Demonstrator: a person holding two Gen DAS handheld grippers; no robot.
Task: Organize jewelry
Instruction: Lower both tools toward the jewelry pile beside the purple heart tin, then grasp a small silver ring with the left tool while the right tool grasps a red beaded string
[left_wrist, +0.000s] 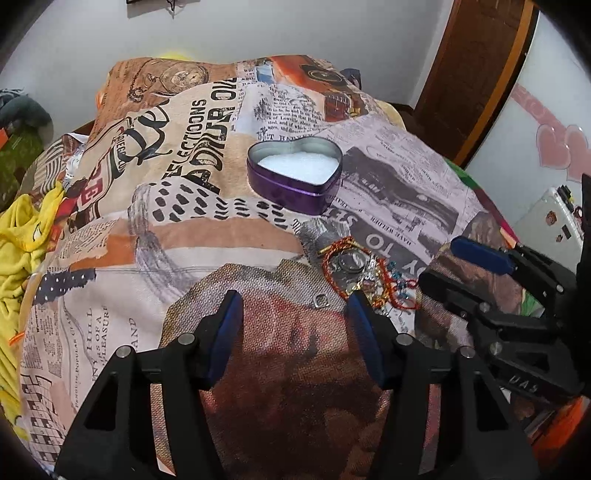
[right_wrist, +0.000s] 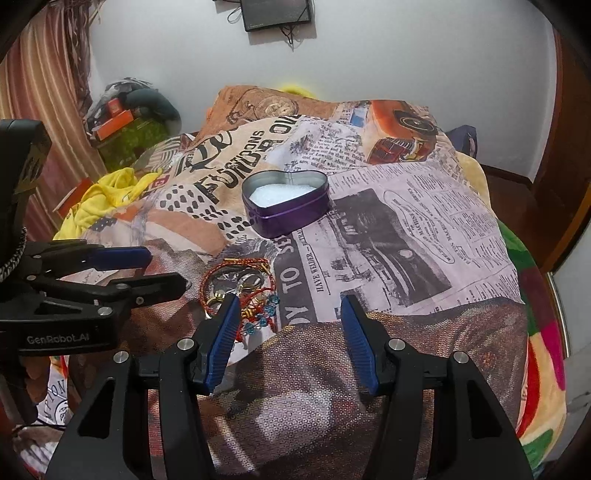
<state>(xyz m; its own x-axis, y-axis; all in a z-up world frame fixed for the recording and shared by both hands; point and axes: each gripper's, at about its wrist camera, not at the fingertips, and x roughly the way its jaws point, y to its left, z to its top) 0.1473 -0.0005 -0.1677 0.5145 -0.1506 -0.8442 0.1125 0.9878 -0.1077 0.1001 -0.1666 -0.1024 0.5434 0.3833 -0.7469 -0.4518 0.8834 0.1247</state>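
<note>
1. Left wrist view: left tool (left_wrist: 291, 306) spread, nothing between its pads; jewelry pile (left_wrist: 364, 273) on the bed blanket (left_wrist: 147, 229), just past its right pad, lower right of centre. Heart tin (left_wrist: 295, 177) above, apart.
2. Right wrist view: right tool (right_wrist: 288, 314) spread, empty; jewelry pile (right_wrist: 240, 291) at its left pad, left of centre. Heart tin (right_wrist: 286, 203) above.

Newspaper-print blanket (right_wrist: 406, 221), yellow cloth (right_wrist: 110, 192), striped curtain (right_wrist: 40, 92), wooden door (left_wrist: 476, 74)

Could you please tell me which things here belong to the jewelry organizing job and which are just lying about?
Belongs to the job:
- jewelry pile
- purple heart-shaped tin, open, white padding inside

Just lying about:
- yellow garment
- orange boxes
- newspaper-print blanket
</note>
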